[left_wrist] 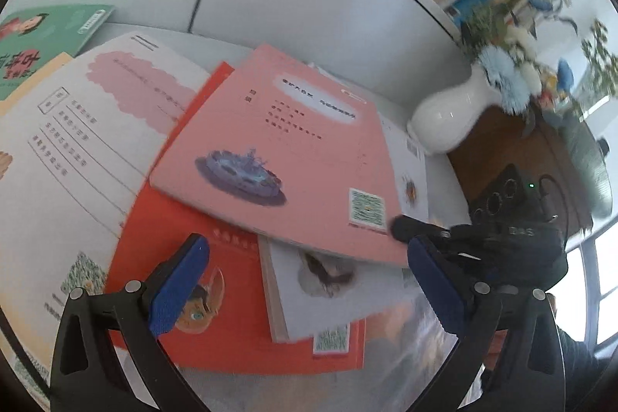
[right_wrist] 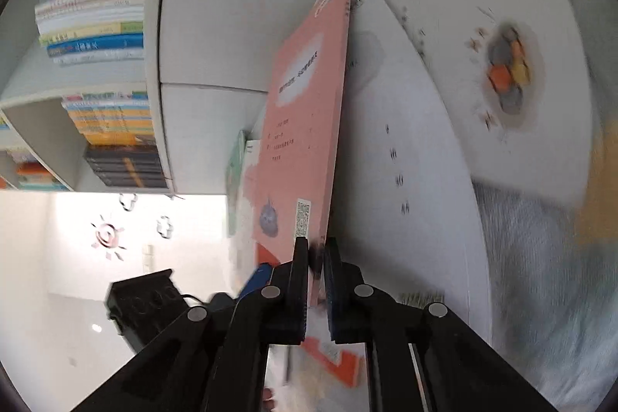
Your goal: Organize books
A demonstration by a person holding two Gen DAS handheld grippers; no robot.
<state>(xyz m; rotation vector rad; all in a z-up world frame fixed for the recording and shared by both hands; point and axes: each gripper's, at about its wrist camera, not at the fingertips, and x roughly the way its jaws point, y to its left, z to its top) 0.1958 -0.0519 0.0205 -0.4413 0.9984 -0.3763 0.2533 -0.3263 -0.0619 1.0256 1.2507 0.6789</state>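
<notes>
The left gripper (left_wrist: 309,290) hangs nearest with its blue-padded fingers (left_wrist: 175,290) spread wide and empty above a red book (left_wrist: 162,219) and a white book (left_wrist: 328,304) that lies on it. Just beyond, the right gripper (right_wrist: 316,259) has its fingers pressed together on the near corner of the pink book (left_wrist: 286,149), beside the QR code there, and that book sits tilted on top of the loose pile with its gripped corner raised off the white book. Farther off lie a large white book (left_wrist: 65,149) and a green book (left_wrist: 42,41) to the left, a white vase (left_wrist: 448,118) stands to the right, and a bookshelf (right_wrist: 96,26) full of books rises at the back.
</notes>
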